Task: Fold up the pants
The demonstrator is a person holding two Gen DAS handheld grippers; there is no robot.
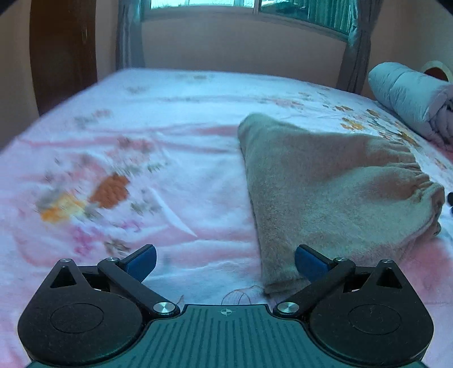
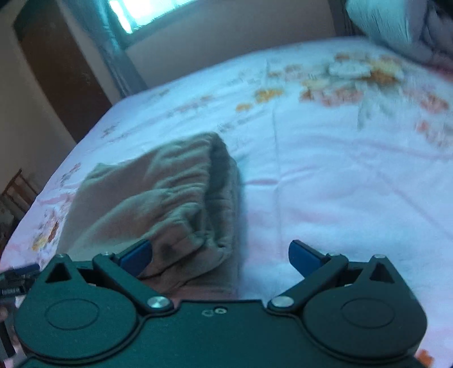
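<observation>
The tan fleece pants [image 1: 325, 181] lie folded in a compact bundle on the bed, with the gathered elastic waistband at the right side. My left gripper [image 1: 225, 264] is open and empty, just above the sheet at the bundle's near left corner. In the right wrist view the pants [image 2: 170, 198] lie left of centre with the waistband opening facing up. My right gripper [image 2: 220, 259] is open and empty, its left finger close over the near edge of the bundle.
The bed carries a pink and white floral sheet [image 1: 141, 158]. A rolled light-blue quilt [image 1: 410, 99] lies at the far right of the bed. A brown door [image 1: 65, 51] and a curtained window [image 1: 240, 8] stand behind the bed.
</observation>
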